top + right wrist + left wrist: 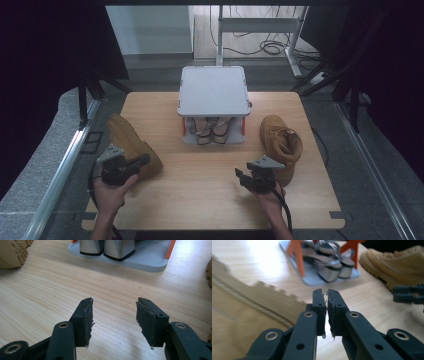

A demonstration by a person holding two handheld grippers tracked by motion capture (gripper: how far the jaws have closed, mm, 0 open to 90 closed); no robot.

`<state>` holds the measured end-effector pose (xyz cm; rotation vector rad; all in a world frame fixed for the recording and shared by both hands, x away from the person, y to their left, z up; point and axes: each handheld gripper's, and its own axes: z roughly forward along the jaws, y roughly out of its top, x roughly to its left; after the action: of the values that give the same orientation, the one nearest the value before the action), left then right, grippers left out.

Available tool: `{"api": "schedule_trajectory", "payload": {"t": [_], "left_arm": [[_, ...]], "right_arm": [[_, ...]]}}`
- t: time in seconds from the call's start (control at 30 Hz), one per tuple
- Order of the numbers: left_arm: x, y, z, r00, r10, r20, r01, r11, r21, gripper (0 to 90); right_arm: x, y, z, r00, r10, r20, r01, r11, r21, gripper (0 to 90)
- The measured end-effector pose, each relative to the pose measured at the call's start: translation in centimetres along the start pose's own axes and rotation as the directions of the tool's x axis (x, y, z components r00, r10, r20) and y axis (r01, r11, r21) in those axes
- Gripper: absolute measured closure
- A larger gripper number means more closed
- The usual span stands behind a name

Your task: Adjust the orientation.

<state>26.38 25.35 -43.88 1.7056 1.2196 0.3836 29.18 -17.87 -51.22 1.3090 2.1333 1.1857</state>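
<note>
A tan boot (131, 142) lies on its side at the table's left, its sole (242, 322) close beside my left gripper (326, 293). That gripper (145, 159) hovers by the boot's toe, its jaws shut with nothing between them. A second tan boot (281, 142) stands upright at the right. My right gripper (241, 176) is just in front of it, over bare wood, open and empty (113, 302). The right gripper's black jaws (407, 293) also show at the far right of the left gripper view, before the upright boot (397, 262).
A grey two-tier shoe rack (214, 90) with orange posts stands at the table's middle back. A pair of silver heeled sandals (210, 131) sits on its lower shelf (147, 262). Bare wooden tabletop (200, 190) lies between the grippers. Metal rails run along both table sides.
</note>
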Motion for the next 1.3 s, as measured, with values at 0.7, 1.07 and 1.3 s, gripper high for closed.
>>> {"api": "schedule_trajectory", "payload": {"t": [0.7,1.07,1.3], "left_arm": [[4.8,-2.1,-4.0,0.9844,-0.088,-0.153,0.086,0.9961,-0.018,85.0],[6.8,-4.7,-4.8,0.9690,-0.155,-0.192,0.157,0.9876,-0.005,88.9],[7.1,-5.4,-4.6,0.9659,-0.167,-0.198,0.172,0.9851,0.007,89.5]], "right_arm": [[0.2,0.0,0.2,0.9999,-0.010,0.008,0.010,1.000,0.002,46.9],[0.2,-0.1,0.2,0.9998,-0.012,0.013,0.012,1.000,0.001,46.9],[0.1,-0.1,0.2,0.9997,-0.013,0.022,0.013,1.000,0.001,46.9]]}}
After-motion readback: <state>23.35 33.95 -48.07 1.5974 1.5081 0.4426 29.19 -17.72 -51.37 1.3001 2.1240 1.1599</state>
